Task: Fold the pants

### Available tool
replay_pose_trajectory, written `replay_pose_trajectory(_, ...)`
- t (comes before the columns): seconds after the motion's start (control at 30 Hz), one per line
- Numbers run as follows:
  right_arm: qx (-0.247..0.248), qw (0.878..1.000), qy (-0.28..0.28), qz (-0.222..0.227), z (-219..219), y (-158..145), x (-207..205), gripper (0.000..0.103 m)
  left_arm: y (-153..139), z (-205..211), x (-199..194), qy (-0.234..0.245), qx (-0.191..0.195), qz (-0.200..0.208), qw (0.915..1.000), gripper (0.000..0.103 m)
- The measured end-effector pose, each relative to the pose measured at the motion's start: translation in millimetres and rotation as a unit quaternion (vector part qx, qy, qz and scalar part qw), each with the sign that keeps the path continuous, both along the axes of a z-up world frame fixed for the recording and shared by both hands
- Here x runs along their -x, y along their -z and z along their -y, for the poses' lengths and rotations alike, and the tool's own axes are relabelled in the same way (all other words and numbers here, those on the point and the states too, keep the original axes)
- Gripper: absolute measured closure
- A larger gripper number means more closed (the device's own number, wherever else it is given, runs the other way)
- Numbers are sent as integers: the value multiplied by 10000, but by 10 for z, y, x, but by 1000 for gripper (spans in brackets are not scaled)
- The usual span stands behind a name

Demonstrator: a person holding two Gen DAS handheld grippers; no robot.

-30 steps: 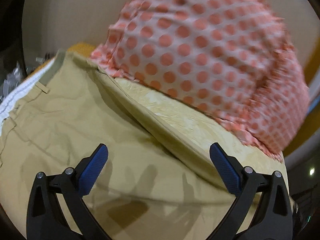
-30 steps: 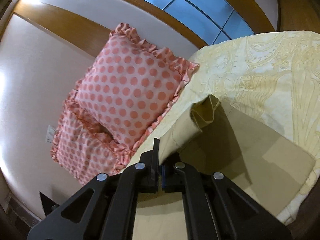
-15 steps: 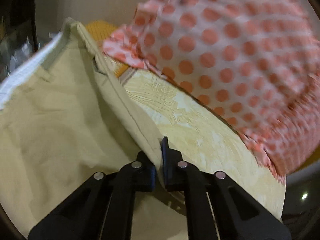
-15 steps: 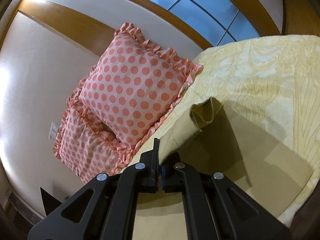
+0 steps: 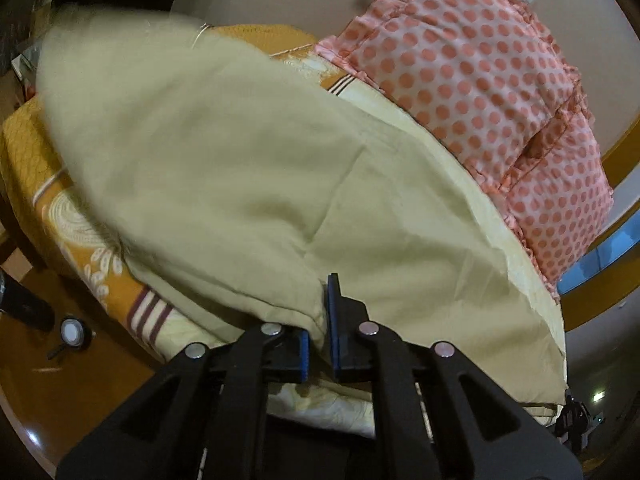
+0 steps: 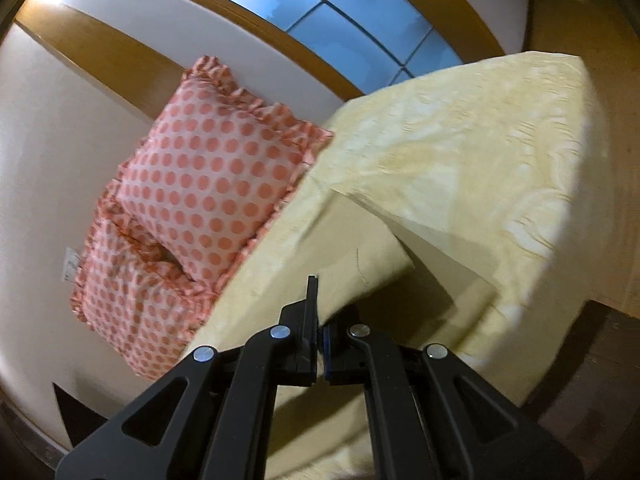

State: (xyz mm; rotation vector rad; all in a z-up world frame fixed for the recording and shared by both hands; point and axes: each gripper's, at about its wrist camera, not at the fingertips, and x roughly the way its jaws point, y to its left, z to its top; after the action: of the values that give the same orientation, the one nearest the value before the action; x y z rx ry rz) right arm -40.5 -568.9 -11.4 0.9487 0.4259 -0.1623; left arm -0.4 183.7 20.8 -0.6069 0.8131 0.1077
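**Khaki pants, pinched by both grippers over the bed**

- Left gripper [image 5: 320, 332]: fingers closed on a fold of the pants [image 5: 248, 168]; cloth bunches between the blue pads and billows ahead and to the left of the fingers, its far end blurred.
- Right gripper [image 6: 319, 324]: fingers clamped on a pants edge [image 6: 360, 264]; that piece drapes ahead and right of the tips, its hem corner hanging above a shadowed flat layer.
- Bedspread [image 6: 472, 152]: pale yellow, patterned, under the pants; orange border [image 5: 116, 292] left of the left fingers.
- Polka-dot pillows [image 6: 208, 184]: two, stacked, ahead-left of the right fingers; ahead-right of the left fingers [image 5: 480, 80].
- Window [image 6: 352, 12]: beyond the pillows.
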Motion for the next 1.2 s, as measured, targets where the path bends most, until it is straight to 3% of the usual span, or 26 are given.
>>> replay_pose_trajectory(0.07, 179, 9995, 153, -189, -14, -14, 83, 98, -26, 50, 81, 15, -188, 79, 9998, 83)
replay_pose_trajectory(0.1, 264, 9989, 293, -256, -11, -33, 152, 85, -40, 68, 119, 0, -260, 133, 9996, 75)
replay_pose_trajectory(0.13, 326, 9983, 402, -249, -6, -48, 200, 60, -66, 86, 163, -2, -316, 231, 9992, 56)
replay_pose_trajectory(0.17, 438, 9970, 588, -229, 2, -70, 265, 47, -89, 101, 205, -5, -346, 345, 9988, 42)
replay_pose_trajectory(0.2, 558, 9955, 743, -206, 6, -86, 315, 40, -112, 111, 236, -11, -370, 426, 9984, 40)
replay_pose_trajectory(0.33, 843, 9915, 864, -484, 6, -30, 276, 40, -120, 119, 280, -37, -340, 526, 9980, 28)
replay_pose_trajectory(0.5, 1246, 9870, 858, -534, -199, -46, 269, 41, -104, 52, 343, -137, -218, 589, 9979, 25)
replay_pose_trajectory(0.63, 1429, 9874, 532, -413, -448, -10, 287, 70, -98, 32, 363, -155, -161, 642, 9977, 24)
replay_pose_trajectory(0.7, 1375, 9889, 341, -442, -477, 36, 210, 91, -99, 28, 362, -148, -146, 657, 9976, 24)
replay_pose_trajectory(0.87, 1795, 9837, 86, -8, -632, -300, -1, 96, -120, -93, 457, -282, 8, 856, 9959, 23)
replay_pose_trajectory(0.97, 1955, 9772, -591, 582, -1007, -670, -261, 96, -126, -230, 568, -636, 1, 1003, 9929, 21)
replay_pose_trajectory(1.1, 1995, 9475, -2130, 1310, -1974, -1021, -688, 96, -111, -410, 642, -961, 19, 1031, 9900, 20)
replay_pose_trajectory(1.2, 1954, 9017, -3537, 1536, -2920, -1027, -894, 96, -110, -496, 662, -1095, -49, 1066, 9882, 18)
